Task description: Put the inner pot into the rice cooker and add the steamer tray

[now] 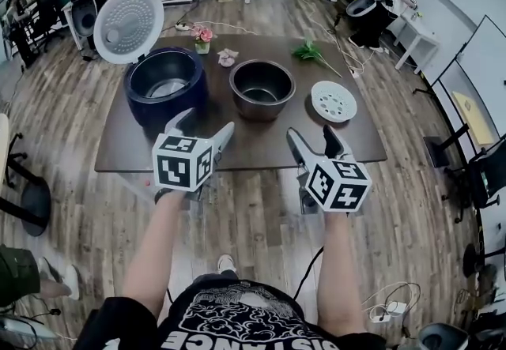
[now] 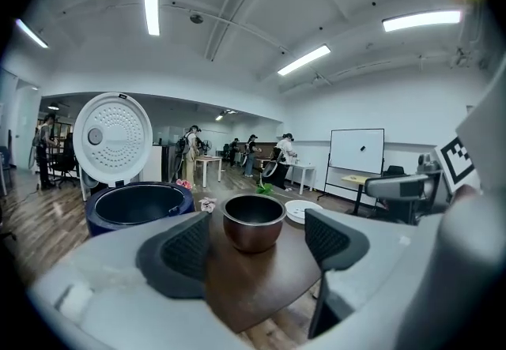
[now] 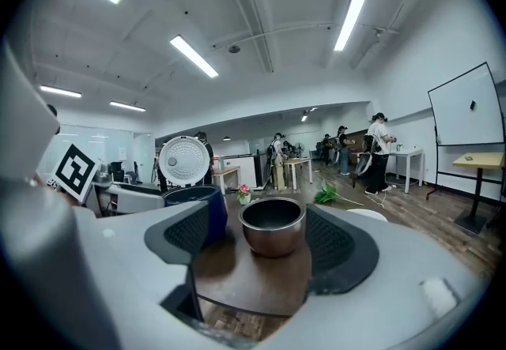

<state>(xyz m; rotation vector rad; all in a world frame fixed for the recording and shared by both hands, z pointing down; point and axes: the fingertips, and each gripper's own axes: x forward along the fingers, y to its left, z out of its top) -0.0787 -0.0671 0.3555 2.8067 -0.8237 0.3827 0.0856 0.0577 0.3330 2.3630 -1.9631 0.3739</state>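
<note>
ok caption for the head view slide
Left gripper and right gripper, both open, face the inner pot standing between rice cooker and steamer tray.

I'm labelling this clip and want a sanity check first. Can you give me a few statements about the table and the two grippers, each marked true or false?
1. The dark blue rice cooker has its white lid standing open. True.
2. The round metal inner pot sits inside the cooker. False: it stands on the brown table, beside the cooker.
3. The white perforated steamer tray rests on top of the pot. False: it lies flat on the table, apart from the pot.
4. The left gripper has its jaws apart and holds nothing. True.
5. The right gripper is closed on the pot's rim. False: its jaws are apart and empty, short of the pot.
</note>
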